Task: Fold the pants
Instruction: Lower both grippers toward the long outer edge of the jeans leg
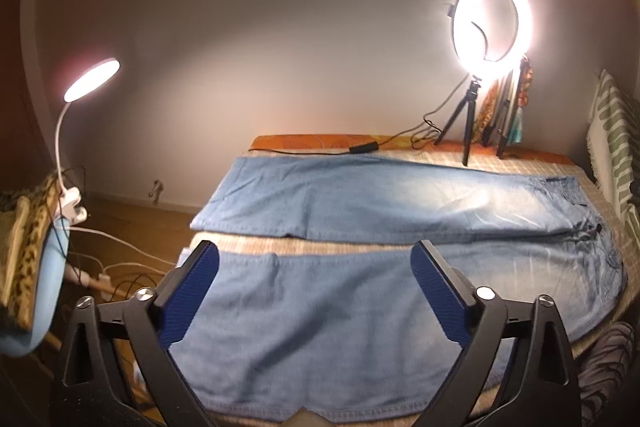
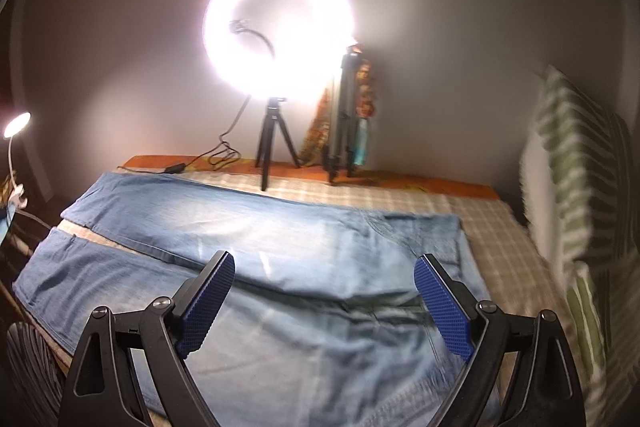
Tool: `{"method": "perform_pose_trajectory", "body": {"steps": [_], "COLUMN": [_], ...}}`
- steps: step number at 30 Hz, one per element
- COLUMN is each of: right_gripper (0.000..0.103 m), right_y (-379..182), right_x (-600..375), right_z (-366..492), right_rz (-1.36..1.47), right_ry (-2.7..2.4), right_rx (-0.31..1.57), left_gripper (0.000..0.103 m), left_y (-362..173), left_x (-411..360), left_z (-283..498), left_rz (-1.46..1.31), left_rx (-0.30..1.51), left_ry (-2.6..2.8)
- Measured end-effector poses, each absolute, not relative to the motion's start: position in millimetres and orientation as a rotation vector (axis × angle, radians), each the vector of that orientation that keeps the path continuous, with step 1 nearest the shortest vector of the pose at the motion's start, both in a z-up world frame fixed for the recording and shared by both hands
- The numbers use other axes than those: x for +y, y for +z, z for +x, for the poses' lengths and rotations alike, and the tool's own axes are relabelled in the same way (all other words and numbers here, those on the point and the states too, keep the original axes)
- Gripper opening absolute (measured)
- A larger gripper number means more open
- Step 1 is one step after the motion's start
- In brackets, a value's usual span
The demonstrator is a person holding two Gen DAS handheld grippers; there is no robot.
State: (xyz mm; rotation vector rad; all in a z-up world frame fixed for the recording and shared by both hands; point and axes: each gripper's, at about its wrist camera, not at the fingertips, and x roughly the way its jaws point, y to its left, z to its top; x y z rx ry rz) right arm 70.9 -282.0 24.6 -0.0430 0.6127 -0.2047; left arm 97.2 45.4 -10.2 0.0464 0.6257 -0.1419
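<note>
Light blue pants (image 1: 360,203) are lying flat across a bed (image 1: 520,163), legs reaching left and waist to the right. The left gripper (image 1: 316,267) is hovering over the near leg, jaws wide with nothing between them. The right gripper (image 2: 324,279) is hovering over the seat, jaws also wide and empty. Only the left view is showing the floor cables (image 1: 120,267) and leopard-print cloth (image 1: 24,259) beside the clip lamp (image 1: 92,79). The right view is showing more of the striped pillow (image 2: 576,155) at the right. A glowing ring light (image 2: 280,27) on a tripod (image 2: 272,139) is standing at the far edge, well clear of the pants.
</note>
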Motion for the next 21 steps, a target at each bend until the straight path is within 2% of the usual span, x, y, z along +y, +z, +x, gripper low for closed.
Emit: {"method": "perform_pose_trajectory", "body": {"steps": [6,21], "right_gripper": [0.093,0.093], "right_y": [12.2,-39.7], "right_x": [-272.3,-274.0], "right_z": [129.1,262.8], "right_rz": [-0.107,-0.170], "right_ry": [-0.122,-0.094], "right_rx": [0.642,0.746], "left_gripper": [0.087,0.087], "left_y": [-16.8,-53.6], "left_x": [51.3,35.2], "left_z": [149.9,274.7], "left_rz": [0.019,0.076], "left_rx": [0.660,0.751], "left_ry": [-0.162,-0.139]}}
